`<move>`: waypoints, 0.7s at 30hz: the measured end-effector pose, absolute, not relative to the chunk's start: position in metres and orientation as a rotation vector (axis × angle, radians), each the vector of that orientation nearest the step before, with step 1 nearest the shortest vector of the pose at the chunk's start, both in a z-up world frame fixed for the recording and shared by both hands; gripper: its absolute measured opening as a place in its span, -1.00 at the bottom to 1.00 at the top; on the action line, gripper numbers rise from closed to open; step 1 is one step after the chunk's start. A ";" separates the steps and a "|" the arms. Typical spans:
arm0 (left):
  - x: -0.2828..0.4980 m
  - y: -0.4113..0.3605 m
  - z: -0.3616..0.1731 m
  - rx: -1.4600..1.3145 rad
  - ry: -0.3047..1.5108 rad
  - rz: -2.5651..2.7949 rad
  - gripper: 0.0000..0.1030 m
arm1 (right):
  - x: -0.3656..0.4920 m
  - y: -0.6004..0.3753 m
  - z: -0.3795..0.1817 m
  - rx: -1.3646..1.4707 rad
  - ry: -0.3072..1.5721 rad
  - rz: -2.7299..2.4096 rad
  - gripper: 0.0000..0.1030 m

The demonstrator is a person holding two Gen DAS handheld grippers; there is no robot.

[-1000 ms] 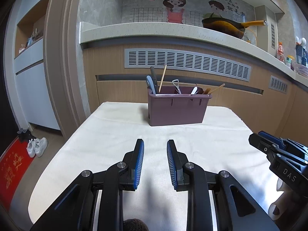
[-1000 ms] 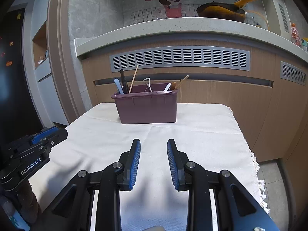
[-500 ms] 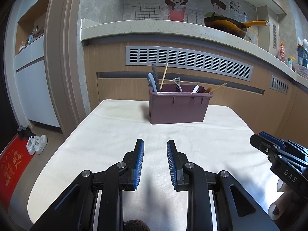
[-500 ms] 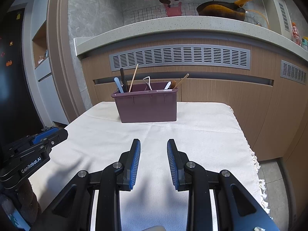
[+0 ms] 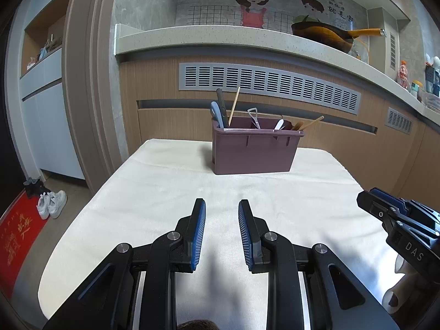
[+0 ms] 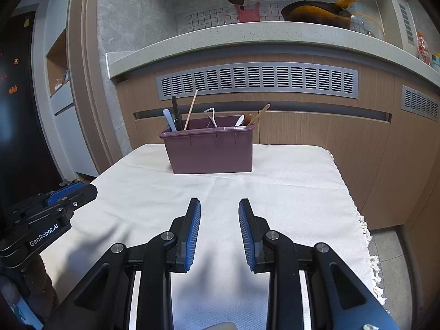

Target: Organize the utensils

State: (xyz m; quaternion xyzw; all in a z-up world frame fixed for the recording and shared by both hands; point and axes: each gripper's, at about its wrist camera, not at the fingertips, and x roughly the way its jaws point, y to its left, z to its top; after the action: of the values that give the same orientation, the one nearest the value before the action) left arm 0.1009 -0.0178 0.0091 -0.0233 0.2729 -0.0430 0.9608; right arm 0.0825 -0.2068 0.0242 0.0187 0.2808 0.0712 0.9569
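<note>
my L gripper (image 5: 222,206) & R gripper (image 6: 219,205): jaws apart, nothing in them, over cream cloth (image 5: 165,192) | purple caddy (image 5: 254,154) at far end, path clear | approx 7 utensils (image 5: 233,107) in it, lower ends hidden | pan (image 5: 321,34) on counter, 2 shoes (image 5: 52,203) on floor

One purple caddy (image 5: 254,152) holding seven utensils (image 5: 233,107) at twelve o'clock on one cloth-covered table (image 5: 154,209), one pan (image 5: 321,34) at one o'clock on the counter, two white shoes (image 5: 52,203) at nine o'clock.
</note>
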 end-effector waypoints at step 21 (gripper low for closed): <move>0.099 -0.019 0.007 -0.046 0.563 -0.103 -0.50 | 0.083 -0.211 0.025 0.043 0.563 0.126 -0.47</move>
State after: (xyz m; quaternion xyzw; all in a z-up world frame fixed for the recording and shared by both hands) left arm 0.0992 -0.0194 0.0073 -0.0225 0.2777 -0.0509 0.9590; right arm 0.0826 -0.2111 0.0251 0.0211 0.2775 0.0621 0.9585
